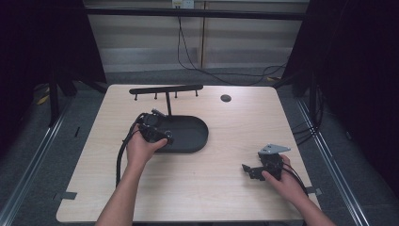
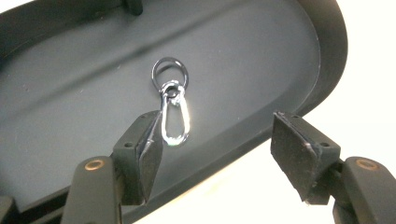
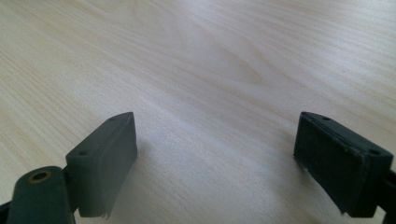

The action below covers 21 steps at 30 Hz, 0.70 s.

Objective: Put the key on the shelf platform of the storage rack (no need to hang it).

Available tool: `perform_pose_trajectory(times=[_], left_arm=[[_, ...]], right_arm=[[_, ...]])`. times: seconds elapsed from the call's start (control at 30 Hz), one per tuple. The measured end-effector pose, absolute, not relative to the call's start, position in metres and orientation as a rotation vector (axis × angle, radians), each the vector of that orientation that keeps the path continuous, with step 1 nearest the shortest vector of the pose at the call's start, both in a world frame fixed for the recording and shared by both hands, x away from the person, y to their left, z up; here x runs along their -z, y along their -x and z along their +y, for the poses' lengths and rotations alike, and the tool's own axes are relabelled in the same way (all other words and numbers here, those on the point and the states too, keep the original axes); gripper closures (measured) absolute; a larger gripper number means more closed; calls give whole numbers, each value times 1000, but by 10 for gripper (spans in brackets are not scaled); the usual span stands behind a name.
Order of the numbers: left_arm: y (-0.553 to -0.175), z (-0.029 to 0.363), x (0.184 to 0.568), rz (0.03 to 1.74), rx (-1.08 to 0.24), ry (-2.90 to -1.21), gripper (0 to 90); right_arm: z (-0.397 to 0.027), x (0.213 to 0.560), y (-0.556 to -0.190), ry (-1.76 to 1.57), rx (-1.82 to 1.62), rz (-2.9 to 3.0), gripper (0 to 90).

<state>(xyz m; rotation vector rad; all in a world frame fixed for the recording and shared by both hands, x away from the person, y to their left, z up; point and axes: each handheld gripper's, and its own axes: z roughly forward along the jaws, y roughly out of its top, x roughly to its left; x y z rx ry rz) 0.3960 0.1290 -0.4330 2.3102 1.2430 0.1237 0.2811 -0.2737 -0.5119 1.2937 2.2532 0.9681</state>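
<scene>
Left tool (image 2: 217, 144): both jaw bases cut off by the lower frame edge. Black tray (image 2: 327, 56) ahead of it runs out of frame at top and left. Keyring clip (image 2: 173, 109): lower end partly hidden behind the left-hand jaw. From the high view, the clip is too small to discern.

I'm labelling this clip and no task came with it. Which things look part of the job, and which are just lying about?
Likely in the job: clip on its ring; tray holding it; left gripper, open over it; hook bar.

Lying about: right gripper, open over bare table; black disc.
</scene>
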Motion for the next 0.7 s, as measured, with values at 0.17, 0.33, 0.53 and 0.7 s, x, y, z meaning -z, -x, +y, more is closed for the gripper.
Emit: perform_pose_trajectory(times=[0.17, 0.33, 0.53, 0.7], left_arm=[[-391, 135, 433, 1237, -123, -2309, 343], [-386, 140, 429, 1225, -127, -2321, 340], [-381, 147, 426, 1219, -121, -2324, 328], [-375, 155, 424, 1218, -132, -2308, 322]], right_arm=[[-274, 512, -281, -1296, -968, 2254, 127], [-274, 512, -281, -1295, -968, 2253, 127], [-274, 512, -281, -1294, -968, 2253, 127], [-274, 512, -281, -1294, -968, 2253, 127]])
